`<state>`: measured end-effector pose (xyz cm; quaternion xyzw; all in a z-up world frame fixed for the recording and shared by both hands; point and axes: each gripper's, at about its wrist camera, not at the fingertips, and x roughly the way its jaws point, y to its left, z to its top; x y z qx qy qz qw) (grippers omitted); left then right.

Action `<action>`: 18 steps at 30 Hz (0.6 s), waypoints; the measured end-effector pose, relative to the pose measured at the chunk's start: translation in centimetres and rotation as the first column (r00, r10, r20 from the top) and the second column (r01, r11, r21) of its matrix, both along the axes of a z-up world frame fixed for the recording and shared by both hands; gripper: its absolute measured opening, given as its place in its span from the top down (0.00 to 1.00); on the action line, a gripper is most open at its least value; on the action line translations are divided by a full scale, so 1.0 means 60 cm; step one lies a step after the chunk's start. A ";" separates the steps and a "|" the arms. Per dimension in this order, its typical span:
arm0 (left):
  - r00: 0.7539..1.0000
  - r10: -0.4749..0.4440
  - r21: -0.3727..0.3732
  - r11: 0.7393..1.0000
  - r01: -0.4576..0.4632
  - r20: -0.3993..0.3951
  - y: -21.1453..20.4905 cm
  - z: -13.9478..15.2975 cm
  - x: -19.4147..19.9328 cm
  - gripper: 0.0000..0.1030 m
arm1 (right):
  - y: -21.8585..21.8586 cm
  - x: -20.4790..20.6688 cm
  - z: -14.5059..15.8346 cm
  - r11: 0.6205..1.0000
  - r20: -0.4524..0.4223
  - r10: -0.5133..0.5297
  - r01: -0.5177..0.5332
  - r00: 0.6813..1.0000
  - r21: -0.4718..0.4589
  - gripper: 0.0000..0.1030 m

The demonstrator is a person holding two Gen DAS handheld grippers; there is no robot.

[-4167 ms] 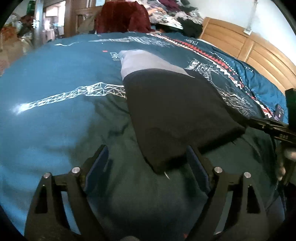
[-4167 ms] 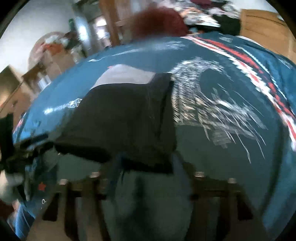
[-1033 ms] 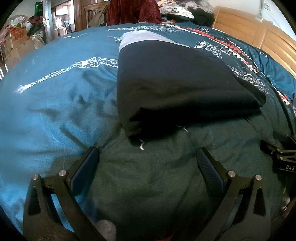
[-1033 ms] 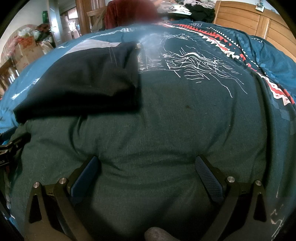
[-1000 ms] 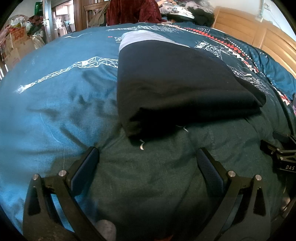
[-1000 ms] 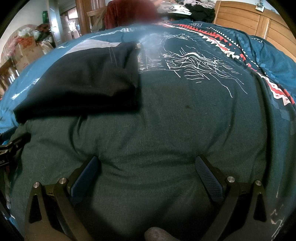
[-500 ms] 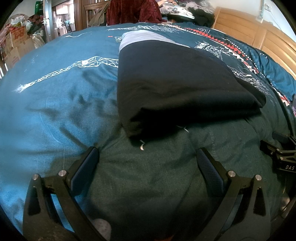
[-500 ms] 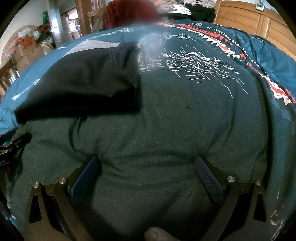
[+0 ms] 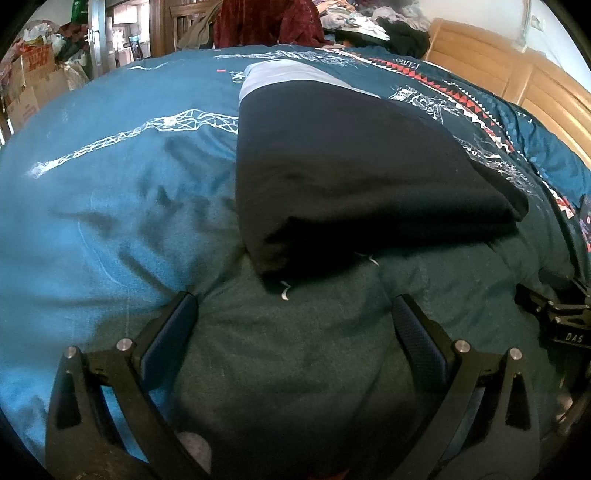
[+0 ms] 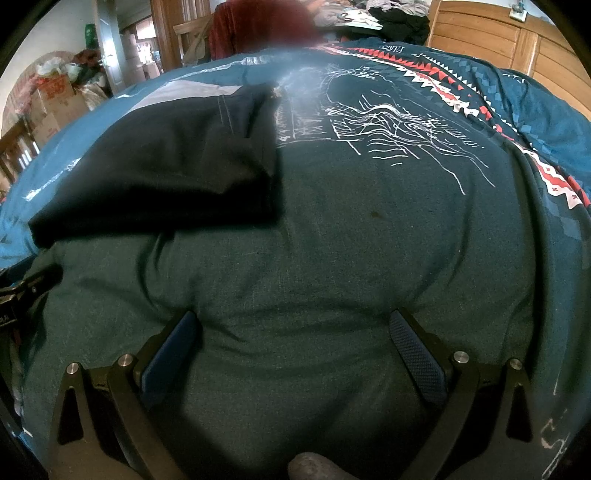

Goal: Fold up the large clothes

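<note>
Folded black garment (image 9: 354, 177) lies flat on the bed, on a teal quilt (image 9: 110, 206) printed with white line drawings and a red-and-white zigzag band. A pale grey panel shows at the garment's far end. Near edge is a thick, rounded fold; a couple of loose white threads (image 9: 284, 293) stick out beneath it.

Left hand-held gripper (image 9: 293, 319): fingers spread wide, blue pads facing each other, nothing between them but quilt. It sits low over the bedding, just short of the garment's near fold, not touching it.

Right hand-held gripper (image 10: 293, 334): also spread wide, empty, hovering over a bare, dark green stretch of quilt. From this view the garment (image 10: 166, 162) is off to the left and farther away, clear of both fingers. A line of light stitching is visible near its right edge.

Part of the right tool shows at the right margin of the left wrist view; part of the left tool shows at the left margin of the right wrist view.

Surroundings: wooden headboard (image 10: 491, 40) at far right; a heap of clothes (image 9: 373, 22) past the bed's far edge; something dark red (image 9: 266, 22) beside it; cardboard boxes (image 10: 55, 107) and clutter at far left.
</note>
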<state>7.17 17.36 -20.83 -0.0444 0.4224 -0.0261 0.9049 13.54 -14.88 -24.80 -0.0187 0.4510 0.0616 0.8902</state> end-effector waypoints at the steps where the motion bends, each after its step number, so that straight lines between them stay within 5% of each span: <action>1: 1.000 0.001 0.002 1.000 -0.001 -0.001 0.000 0.000 0.000 0.00 | 0.000 0.001 0.000 1.000 0.000 0.000 0.000 1.000 0.001 0.00; 18: 1.000 0.005 -0.012 1.000 -0.005 0.002 0.002 0.008 0.000 0.00 | 0.004 0.000 0.002 1.000 -0.002 -0.006 0.006 1.000 -0.011 0.00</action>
